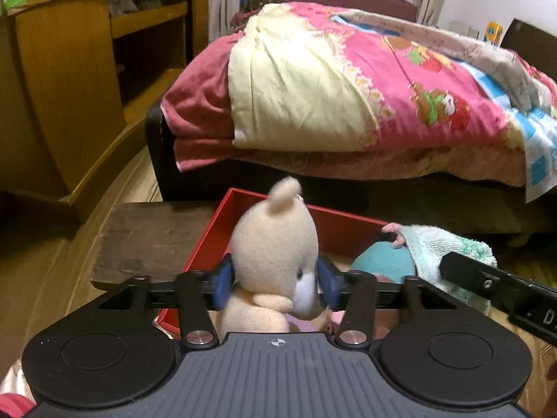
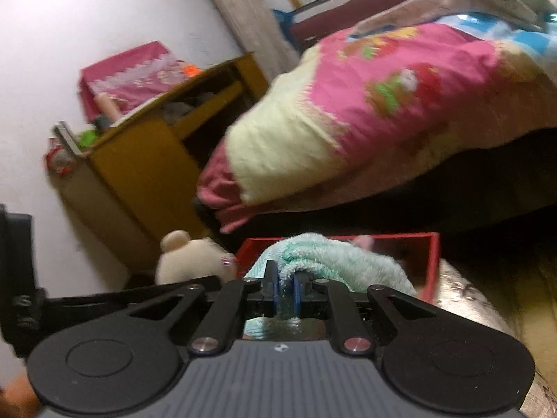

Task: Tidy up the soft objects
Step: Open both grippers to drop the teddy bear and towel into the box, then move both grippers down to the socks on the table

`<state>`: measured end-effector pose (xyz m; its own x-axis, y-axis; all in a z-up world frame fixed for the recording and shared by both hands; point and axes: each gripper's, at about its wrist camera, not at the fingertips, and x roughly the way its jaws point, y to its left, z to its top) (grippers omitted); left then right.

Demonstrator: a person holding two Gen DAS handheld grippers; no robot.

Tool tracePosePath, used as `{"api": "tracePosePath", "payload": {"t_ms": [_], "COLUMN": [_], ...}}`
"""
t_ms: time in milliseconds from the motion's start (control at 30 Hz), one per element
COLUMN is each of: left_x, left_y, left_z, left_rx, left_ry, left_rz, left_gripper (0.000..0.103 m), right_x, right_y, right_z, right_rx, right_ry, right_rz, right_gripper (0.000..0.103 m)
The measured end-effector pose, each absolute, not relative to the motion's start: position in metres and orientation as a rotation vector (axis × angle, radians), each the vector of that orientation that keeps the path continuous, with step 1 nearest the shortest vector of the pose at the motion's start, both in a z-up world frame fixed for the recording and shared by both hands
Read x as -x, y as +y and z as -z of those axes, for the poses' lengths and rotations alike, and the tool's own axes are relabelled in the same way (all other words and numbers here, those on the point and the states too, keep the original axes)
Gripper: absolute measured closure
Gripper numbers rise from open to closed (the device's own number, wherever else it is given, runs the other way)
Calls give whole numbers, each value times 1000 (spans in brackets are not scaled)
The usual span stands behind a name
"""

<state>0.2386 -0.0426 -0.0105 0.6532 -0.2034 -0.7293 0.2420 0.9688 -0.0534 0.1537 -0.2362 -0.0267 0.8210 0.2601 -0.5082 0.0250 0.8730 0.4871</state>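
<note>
The left gripper (image 1: 275, 284) is clenched on one cream plush teddy bear (image 1: 275, 244), its blue pads (image 1: 222, 284) pressing both sides of the head; the bear stands upright, long axis vertical, ear up, white muzzle turned right, at the near edge of the single open red cardboard box (image 1: 222, 223). The right gripper (image 2: 285, 292) pinches one mint-green terry towel (image 2: 323, 261), which drapes over the box's near side. A teal rounded plush (image 1: 383, 261) lies inside, under the towel. Beyond stand a dark wooden stool (image 1: 153, 240), a quilt-covered bed (image 1: 348, 80) and a wooden cabinet (image 1: 69, 69).
</note>
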Motion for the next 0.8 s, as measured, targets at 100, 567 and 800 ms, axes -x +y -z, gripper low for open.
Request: {"api": "tracePosePath", "payload": {"t_ms": [100, 567, 800], "left_x": [-235, -145, -97], "left_y": [-43, -9, 5], "left_z": [7, -1, 30], "left_rx": [-76, -68, -83], "left_ry": [788, 907, 1036], "left_rz": [219, 315, 354], "left_gripper": [21, 16, 18], "right_x": [-157, -79, -16], "right_y": [-236, -213, -196], "right_z": [33, 16, 55], "right_rx": [-479, -392, -415], "right_ry": [624, 721, 923], "right_rz": [-113, -137, -160], "right_gripper": [73, 63, 63]}}
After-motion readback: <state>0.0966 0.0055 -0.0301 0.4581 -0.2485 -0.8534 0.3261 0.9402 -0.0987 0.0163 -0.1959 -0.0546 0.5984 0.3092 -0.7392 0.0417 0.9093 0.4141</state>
